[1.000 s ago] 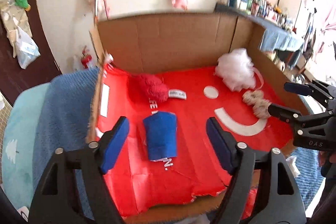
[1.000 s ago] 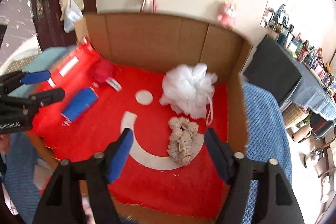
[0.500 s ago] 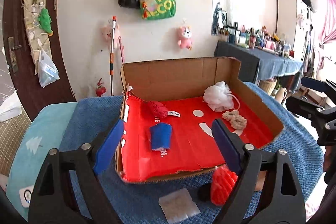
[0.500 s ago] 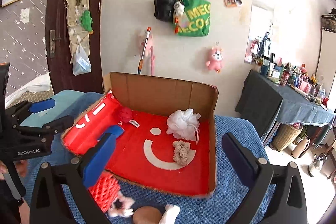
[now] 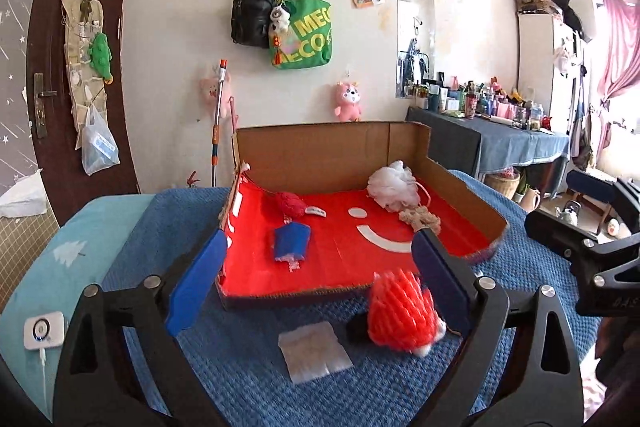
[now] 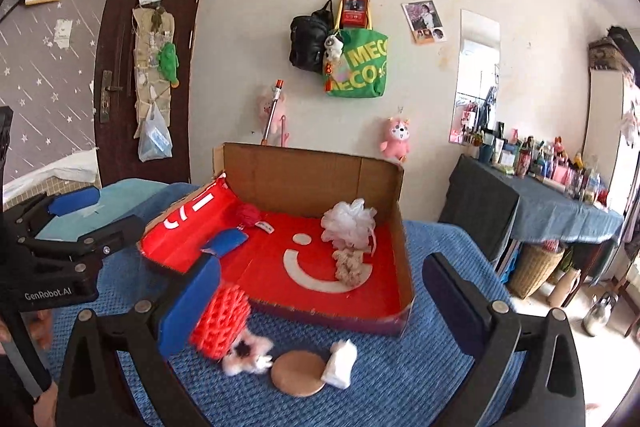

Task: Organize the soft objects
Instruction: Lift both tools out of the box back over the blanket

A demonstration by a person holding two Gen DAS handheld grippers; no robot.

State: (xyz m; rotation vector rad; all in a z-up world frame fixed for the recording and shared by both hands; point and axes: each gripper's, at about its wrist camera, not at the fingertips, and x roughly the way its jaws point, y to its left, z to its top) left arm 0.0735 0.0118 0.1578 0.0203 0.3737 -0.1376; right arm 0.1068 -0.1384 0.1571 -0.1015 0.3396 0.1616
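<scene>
A cardboard box [image 5: 332,147] with a red lining stands on a blue blanket. It holds a red knitted ball [image 5: 290,205], a blue cloth roll [image 5: 291,239], a white bath pouf [image 5: 394,185] and a beige scrunchie [image 5: 420,217]. On the blanket in front of the box lie a red knitted toy [image 5: 400,311], a white pad [image 5: 314,351] and, in the right wrist view, a tan round disc [image 6: 298,373]. My left gripper [image 5: 320,283] hovers short of the box with its jaws opening and nothing held. My right gripper [image 6: 320,295] is open wide and holds nothing; the red knitted toy [image 6: 220,323] lies by its left finger.
The blue blanket [image 6: 432,359] covers the bed, with a teal pillow [image 5: 52,251] and a white device [image 5: 42,329] at the left. A dark door [image 5: 48,67] is behind on the left. A table with bottles [image 6: 552,199] and a basket [image 6: 536,267] stand on the right.
Both grippers drew back from inside the box and tilted up, and their jaws widened. The box now looks smaller, and the red toy, pad and disc in front of it came into view.
</scene>
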